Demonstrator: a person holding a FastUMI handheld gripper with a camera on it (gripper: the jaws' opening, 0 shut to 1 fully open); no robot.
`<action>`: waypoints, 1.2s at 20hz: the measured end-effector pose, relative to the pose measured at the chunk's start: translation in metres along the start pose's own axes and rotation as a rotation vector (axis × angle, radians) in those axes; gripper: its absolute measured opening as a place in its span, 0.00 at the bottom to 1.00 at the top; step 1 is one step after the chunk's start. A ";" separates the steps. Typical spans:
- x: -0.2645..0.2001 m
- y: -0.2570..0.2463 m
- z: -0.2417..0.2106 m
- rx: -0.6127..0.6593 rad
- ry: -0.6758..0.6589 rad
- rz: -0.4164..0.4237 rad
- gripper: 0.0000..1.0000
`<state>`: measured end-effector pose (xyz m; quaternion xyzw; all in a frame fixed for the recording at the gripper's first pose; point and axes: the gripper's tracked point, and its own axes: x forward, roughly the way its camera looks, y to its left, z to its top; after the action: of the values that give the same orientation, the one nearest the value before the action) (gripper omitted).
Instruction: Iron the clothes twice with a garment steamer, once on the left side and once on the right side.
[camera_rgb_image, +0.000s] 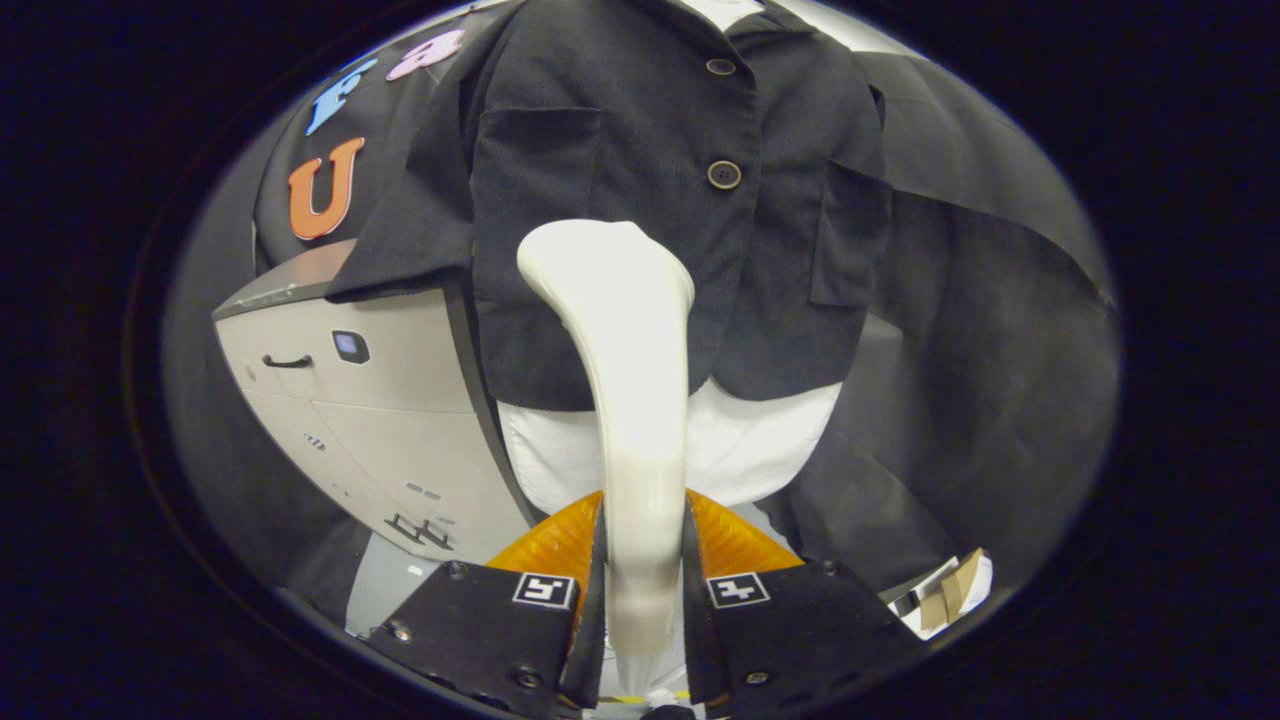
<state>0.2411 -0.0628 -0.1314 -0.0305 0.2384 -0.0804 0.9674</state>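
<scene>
A cream-white garment steamer (625, 370) rises from between my fingers, its handle clamped by both of them and its broad head up against the clothes. My gripper (642, 560) is shut on that handle. Right ahead hangs a dark short-sleeved button-up jacket (640, 200) over a white garment (740, 450) whose hem shows below it. The steamer head sits on the jacket's lower front, just left of the button line and below the lower button (724, 174). The head hides the fabric behind it.
A grey cabinet (370, 410) with a handle and small display stands to the left of the clothes. Black cloth (980, 330) drapes to the right. Small cardboard and white items (950, 590) lie low on the right.
</scene>
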 end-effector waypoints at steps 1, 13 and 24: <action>-0.001 0.000 0.000 0.009 -0.003 0.002 0.35; -0.072 -0.058 0.023 0.141 -0.097 0.029 0.35; -0.127 -0.146 0.119 0.212 -0.257 -0.009 0.35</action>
<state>0.1654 -0.1826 0.0456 0.0606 0.1028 -0.1048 0.9873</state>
